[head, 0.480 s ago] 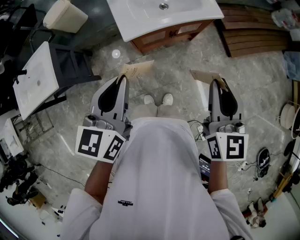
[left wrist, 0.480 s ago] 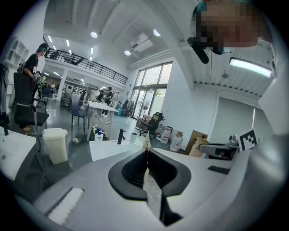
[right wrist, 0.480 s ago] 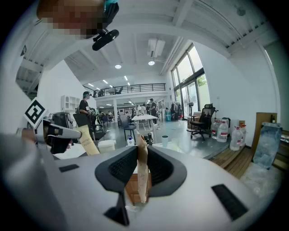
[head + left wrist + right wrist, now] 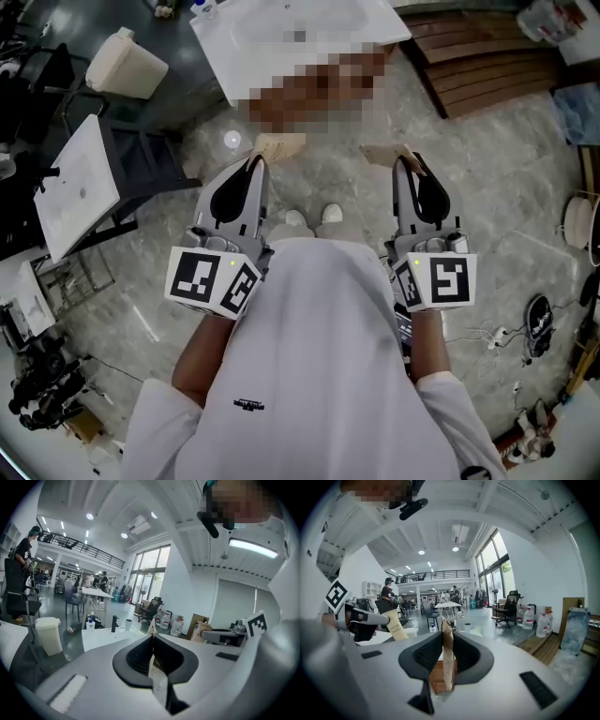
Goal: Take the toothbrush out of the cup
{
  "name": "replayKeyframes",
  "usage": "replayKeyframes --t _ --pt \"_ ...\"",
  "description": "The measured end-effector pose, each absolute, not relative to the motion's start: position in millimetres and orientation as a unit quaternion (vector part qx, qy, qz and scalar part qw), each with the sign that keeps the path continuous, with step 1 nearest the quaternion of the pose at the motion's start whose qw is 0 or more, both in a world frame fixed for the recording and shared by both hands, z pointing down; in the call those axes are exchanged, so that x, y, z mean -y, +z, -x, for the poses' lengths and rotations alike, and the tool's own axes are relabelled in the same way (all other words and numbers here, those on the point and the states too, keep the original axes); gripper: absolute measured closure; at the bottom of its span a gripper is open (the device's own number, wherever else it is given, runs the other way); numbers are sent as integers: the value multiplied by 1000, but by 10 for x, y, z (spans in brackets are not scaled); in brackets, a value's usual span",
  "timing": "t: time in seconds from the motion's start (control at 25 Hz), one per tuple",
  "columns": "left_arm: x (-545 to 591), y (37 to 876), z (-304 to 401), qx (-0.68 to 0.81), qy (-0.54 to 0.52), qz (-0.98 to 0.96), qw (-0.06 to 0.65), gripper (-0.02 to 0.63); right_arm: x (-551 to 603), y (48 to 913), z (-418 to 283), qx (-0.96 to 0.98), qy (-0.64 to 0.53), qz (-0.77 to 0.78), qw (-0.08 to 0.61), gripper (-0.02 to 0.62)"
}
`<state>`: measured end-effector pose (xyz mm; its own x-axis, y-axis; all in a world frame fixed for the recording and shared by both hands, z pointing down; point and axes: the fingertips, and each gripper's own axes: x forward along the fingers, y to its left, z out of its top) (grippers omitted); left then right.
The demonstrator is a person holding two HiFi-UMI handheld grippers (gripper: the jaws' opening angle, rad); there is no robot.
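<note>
My left gripper (image 4: 266, 148) and right gripper (image 4: 395, 154): jaws pressed together, nothing between. Cup (image 4: 128, 624), I think, stands on the basin (image 4: 101, 638), well apart.

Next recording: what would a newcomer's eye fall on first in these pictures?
The left gripper and right gripper jut out side by side from the person's white shirt, jaws together, holding nothing. Ahead stands a white washbasin with a small cup on its top; no toothbrush can be made out.
</note>
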<state>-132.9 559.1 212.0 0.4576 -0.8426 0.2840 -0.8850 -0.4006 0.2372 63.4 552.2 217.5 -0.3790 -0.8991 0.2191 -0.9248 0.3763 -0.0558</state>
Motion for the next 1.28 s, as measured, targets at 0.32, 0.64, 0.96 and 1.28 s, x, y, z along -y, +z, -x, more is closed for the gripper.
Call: replayKeyframes --t 0.32,0.64,0.96,1.28 --pt "-5421 2165 1041 511 78 -838 173 600 -5395 2263 -958 827 105 -549 53 535" --pt "-5187 2174 863 519 76 -834 171 600 -5191 2315 -1184 827 85 -551 70 534" --pt "-4666 2288 919 505 77 -840 183 600 -4773 2386 -1137 821 81 -559 84 534" --pt "-3583 2396 1100 472 77 -856 196 600 -3885 2435 -1012 797 90 -590 93 534"
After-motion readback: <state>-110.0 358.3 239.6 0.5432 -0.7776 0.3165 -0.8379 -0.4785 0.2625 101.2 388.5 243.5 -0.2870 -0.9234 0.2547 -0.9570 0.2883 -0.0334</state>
